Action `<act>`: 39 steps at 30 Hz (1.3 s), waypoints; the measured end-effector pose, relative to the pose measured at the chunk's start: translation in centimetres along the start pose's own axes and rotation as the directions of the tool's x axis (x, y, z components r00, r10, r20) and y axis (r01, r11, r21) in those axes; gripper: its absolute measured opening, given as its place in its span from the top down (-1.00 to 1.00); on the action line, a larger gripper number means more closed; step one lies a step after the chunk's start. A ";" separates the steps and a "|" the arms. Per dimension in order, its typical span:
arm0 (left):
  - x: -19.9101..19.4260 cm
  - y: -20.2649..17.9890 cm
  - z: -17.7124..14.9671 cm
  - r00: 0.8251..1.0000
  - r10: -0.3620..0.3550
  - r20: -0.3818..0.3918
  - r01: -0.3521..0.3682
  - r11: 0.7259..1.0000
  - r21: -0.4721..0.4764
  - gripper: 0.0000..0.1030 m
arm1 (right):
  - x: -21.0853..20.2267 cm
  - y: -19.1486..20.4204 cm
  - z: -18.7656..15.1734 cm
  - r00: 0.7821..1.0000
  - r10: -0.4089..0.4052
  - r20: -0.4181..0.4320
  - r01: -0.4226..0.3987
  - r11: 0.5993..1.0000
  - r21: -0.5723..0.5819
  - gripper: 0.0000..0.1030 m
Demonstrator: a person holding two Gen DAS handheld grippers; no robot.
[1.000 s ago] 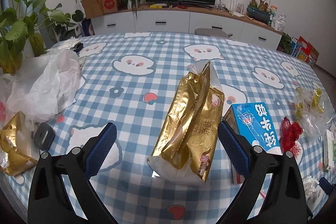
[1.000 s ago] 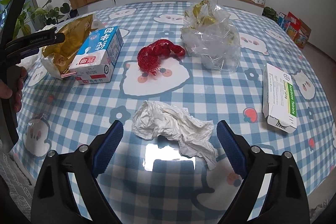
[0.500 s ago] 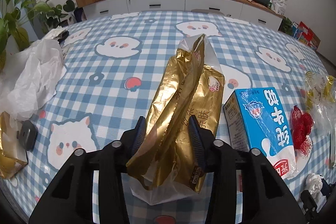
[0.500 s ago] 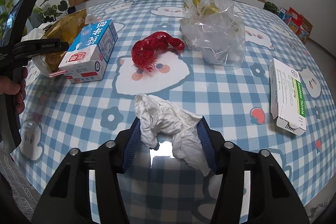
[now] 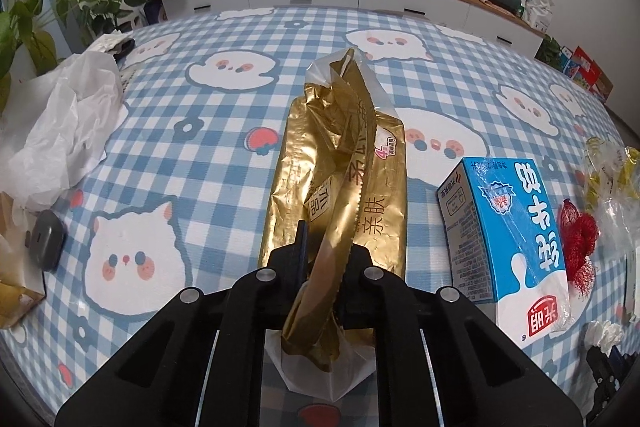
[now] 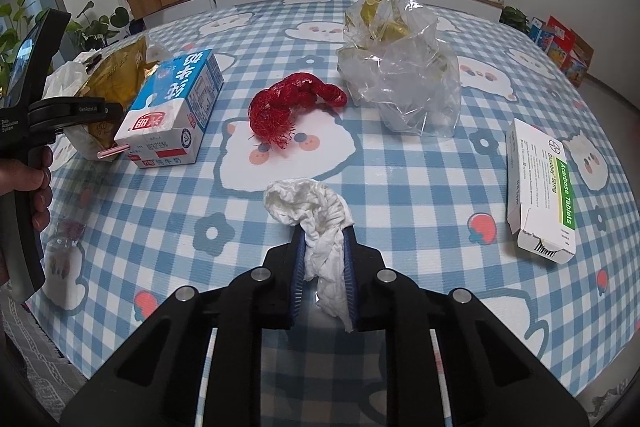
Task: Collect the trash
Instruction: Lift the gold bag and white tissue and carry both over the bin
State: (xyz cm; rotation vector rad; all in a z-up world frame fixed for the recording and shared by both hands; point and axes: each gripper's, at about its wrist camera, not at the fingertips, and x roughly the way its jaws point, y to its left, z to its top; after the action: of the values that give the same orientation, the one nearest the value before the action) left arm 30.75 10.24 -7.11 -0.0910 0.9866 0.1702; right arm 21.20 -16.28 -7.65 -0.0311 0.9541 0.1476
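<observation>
A long gold foil bag (image 5: 348, 163) lies on the checked tablecloth, and my left gripper (image 5: 326, 247) is shut on its crumpled near end, squeezing the foil into a narrow ridge. In the right wrist view a crumpled white tissue (image 6: 308, 203) sticks up between the blue pads, with my right gripper (image 6: 323, 239) shut on it. The left gripper's black body (image 6: 60, 107) and a hand (image 6: 32, 179) show at that view's left edge, beside the gold bag (image 6: 112, 83).
A blue milk carton (image 6: 176, 107) with a pink straw lies beside the gold bag. A red mesh net (image 6: 288, 107), a clear plastic bag (image 6: 404, 79) and a white tablet box (image 6: 544, 195) lie further right. A white plastic bag (image 5: 68, 123) and a small grey object (image 5: 46, 245) lie at the left.
Both grippers went from wide open to shut. The left one sank and closed on the gold bag; the right one closed on the tissue, bunching it upward.
</observation>
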 end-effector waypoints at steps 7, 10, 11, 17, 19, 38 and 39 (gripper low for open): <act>-1.7 0.1 -0.5 1.000 0.018 0.021 -0.018 1.000 0.009 0.84 | -1.2 0.4 0.2 1.000 0.005 0.009 -0.005 1.000 -0.004 0.70; -2.5 0.2 -0.9 1.000 0.016 0.027 -0.016 1.000 0.013 0.85 | -1.8 0.7 0.3 1.000 0.005 0.014 -0.005 1.000 -0.010 0.70; -2.8 0.2 -1.1 0.999 0.015 0.028 -0.016 1.000 0.015 0.85 | -2.0 0.8 0.4 1.000 0.005 0.016 -0.005 1.000 -0.011 0.70; -4.6 0.2 -2.4 0.999 0.008 0.035 -0.009 1.000 0.016 0.85 | -3.2 1.4 0.6 1.000 0.006 0.030 -0.006 1.000 -0.024 0.70; -5.1 0.3 -3.1 0.999 0.009 0.034 -0.009 1.000 0.017 0.85 | -3.7 1.6 0.6 0.999 0.007 0.037 -0.006 1.000 -0.027 0.70; -12.1 0.9 -9.6 0.996 -0.040 0.077 0.041 0.999 -0.013 0.85 | -7.3 2.0 -1.5 0.997 0.031 0.065 -0.030 1.000 -0.007 0.70; -12.5 0.9 -10.1 0.996 -0.043 0.077 0.044 0.999 -0.017 0.85 | -7.6 2.1 -1.7 0.997 0.033 0.068 -0.032 0.999 -0.007 0.70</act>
State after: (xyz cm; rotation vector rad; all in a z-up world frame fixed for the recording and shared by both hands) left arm 15.54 8.28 -2.27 -0.1218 0.9063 0.1417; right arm 15.23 -15.23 -2.37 -0.0161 0.8868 0.1805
